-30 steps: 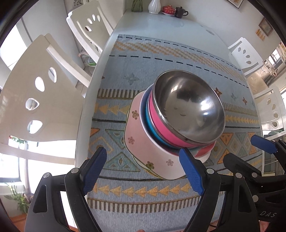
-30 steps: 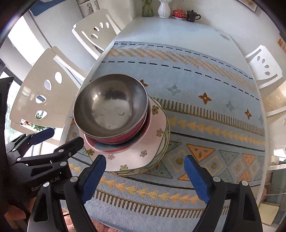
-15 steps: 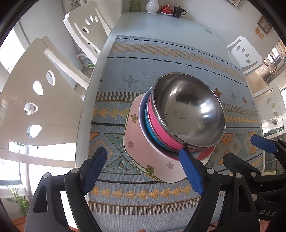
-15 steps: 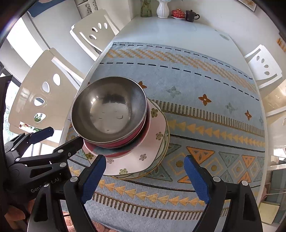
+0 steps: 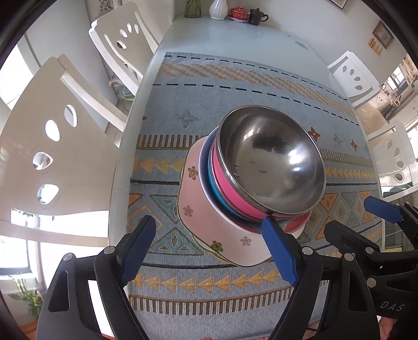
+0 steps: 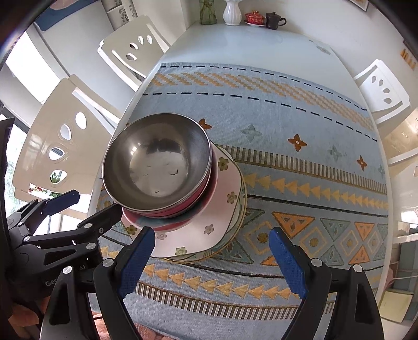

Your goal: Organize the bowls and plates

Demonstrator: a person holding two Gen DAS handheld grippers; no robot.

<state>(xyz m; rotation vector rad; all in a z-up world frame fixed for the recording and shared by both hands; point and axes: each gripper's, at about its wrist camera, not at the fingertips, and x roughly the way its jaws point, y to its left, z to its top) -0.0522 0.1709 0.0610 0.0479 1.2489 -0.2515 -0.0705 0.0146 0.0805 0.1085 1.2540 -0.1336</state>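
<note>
A steel bowl (image 5: 271, 159) (image 6: 159, 164) sits on top of a stack: a pink bowl (image 5: 230, 193), a blue one, then a pink flowered square plate (image 5: 206, 222) (image 6: 216, 209) on a green-rimmed plate (image 6: 239, 217). The stack stands on a patterned blue cloth. My left gripper (image 5: 210, 235) is open and empty just in front of the stack's left side. My right gripper (image 6: 211, 244) is open and empty just in front of the stack's right side.
White chairs (image 5: 52, 146) stand along the left table edge and others (image 6: 384, 89) at the right. At the far end are a white vase (image 6: 232, 13), a red lidded cup (image 6: 254, 18), a dark mug (image 6: 274, 19) and a green vase (image 6: 207, 11).
Both views have shifted slightly: the stack sits a little nearer the grippers and lower in frame. Both grippers stay open; the stack is unmoved on the cloth.
</note>
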